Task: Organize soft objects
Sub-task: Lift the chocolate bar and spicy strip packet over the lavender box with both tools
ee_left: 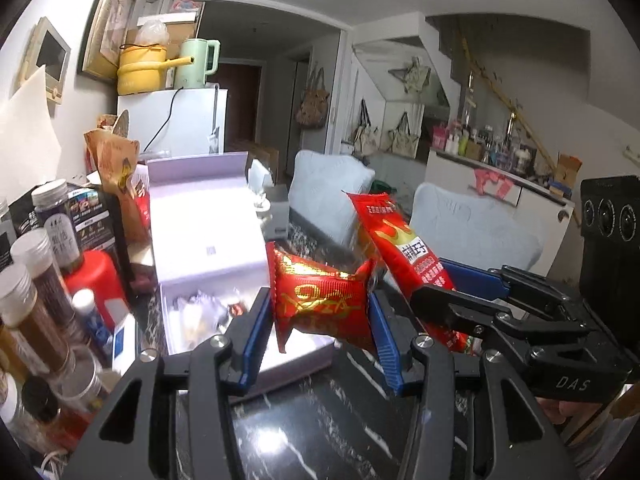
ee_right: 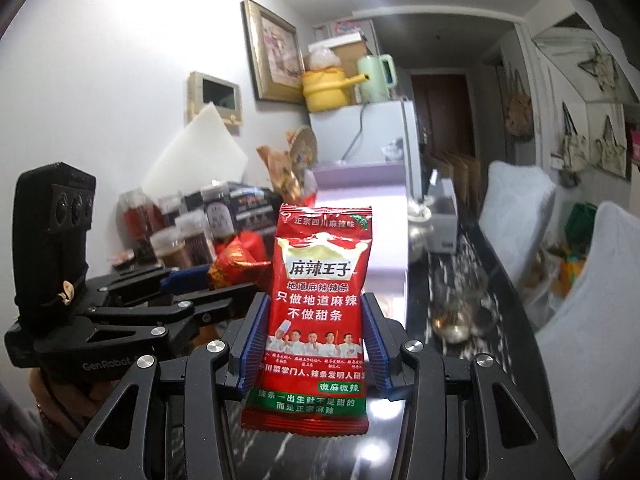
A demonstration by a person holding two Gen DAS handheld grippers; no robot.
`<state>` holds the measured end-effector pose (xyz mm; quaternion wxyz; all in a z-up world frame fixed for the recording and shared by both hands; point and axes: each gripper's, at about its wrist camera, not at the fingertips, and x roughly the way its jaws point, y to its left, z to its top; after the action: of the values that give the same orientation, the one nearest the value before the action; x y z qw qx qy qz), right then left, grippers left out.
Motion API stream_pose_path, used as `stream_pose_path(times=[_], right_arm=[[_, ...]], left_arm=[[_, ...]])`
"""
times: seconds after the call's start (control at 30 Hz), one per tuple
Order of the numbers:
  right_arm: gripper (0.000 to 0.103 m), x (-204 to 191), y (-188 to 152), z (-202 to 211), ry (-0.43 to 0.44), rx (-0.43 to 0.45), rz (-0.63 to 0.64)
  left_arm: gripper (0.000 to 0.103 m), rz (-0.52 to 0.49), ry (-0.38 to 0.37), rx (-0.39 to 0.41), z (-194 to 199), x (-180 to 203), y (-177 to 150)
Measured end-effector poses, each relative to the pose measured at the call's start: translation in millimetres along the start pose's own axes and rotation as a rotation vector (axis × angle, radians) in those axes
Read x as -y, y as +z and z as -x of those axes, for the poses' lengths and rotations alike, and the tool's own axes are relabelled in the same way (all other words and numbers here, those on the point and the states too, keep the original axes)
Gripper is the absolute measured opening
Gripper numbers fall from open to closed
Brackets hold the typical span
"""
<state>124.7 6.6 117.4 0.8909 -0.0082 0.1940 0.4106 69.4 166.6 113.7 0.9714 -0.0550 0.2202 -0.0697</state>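
Yellow pot point(ee_left: 138, 68) and green kettle point(ee_left: 198, 63) on white fridge point(ee_left: 176, 120), spice jars point(ee_left: 32, 280), framed picture point(ee_right: 274, 50)

Black angular linkages with silver screws, ribbed blue pads point(ee_right: 253, 344) on both grippers. White "DAS" and "GenRobot" lettering

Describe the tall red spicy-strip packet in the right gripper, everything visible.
The spicy-strip packet is a glossy red sealed plastic sachet with crimped top and bottom edges, a cream crown-shaped panel bearing dark Chinese characters, white text, a row of chefs and a green band at the bottom. It stands upright, lightly creased, lifted off the dark marble table. The right gripper clamps its lower half, blue ribbed fingers pressing both side edges. In the left wrist view it leans tilted beside the other red packet.
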Motion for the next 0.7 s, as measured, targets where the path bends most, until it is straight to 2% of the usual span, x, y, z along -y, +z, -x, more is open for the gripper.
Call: stream_pose_path(times=[0.27, 0.4, 0.7], right_arm=[[0.045, 4.2, 36.4, -19.7, 0.030, 0.045, 0.034], [0.045, 5.9, 50.4, -36.0, 0.045, 0.046, 0.055], [0.045, 29.6, 69.9, -81.6, 0.087, 0.035, -0.001]], left_arm=[[0.048, -0.013, 0.027, 0.078, -13.4, -16.4, 31.3], [0.048, -0.002, 0.021, 0.087, -28.4, -28.9, 42.3], [0.048, 0.051, 0.019, 0.088, -67.2, -62.7, 59.4]])
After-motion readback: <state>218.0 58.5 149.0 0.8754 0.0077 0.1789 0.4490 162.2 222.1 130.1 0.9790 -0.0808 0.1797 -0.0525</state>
